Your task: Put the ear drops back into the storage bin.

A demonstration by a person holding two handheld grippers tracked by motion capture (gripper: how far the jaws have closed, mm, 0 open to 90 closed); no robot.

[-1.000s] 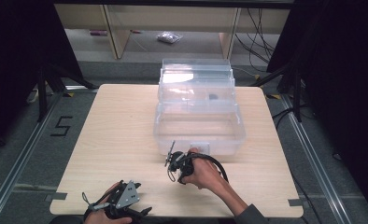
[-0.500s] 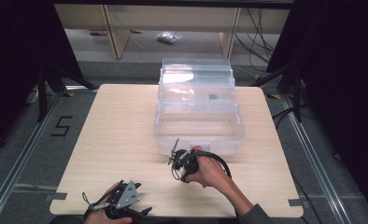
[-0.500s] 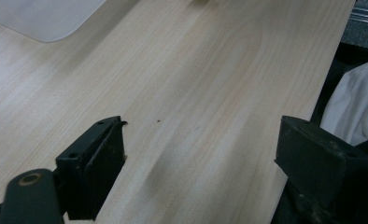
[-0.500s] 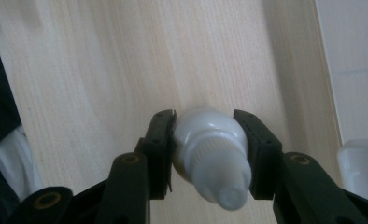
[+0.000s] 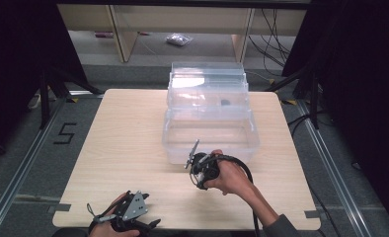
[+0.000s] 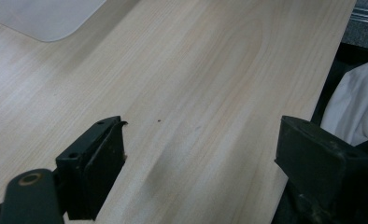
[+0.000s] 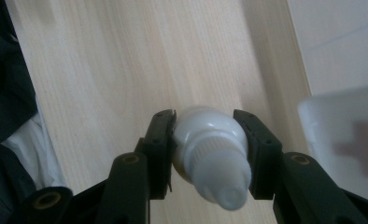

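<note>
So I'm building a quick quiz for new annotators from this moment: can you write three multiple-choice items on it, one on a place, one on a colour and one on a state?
1. Where does the left gripper sit on the table?
A. at its near edge
B. at its far edge, behind the box
C. inside the clear box

2. What colour is the small bottle between the right gripper's jaws?
A. red
B. white
C. green

3. How do the left gripper's jaws stand?
A. shut on a cloth
B. shut on nothing
C. wide apart with nothing between them

Answers:
1. A: the high view shows it by the near edge, well short of the clear plastic box.
2. B: the right gripper view shows a white bottle pinched between the black jaws of the right gripper.
3. C: the left gripper view shows bare wood between the two separated jaws.
</note>
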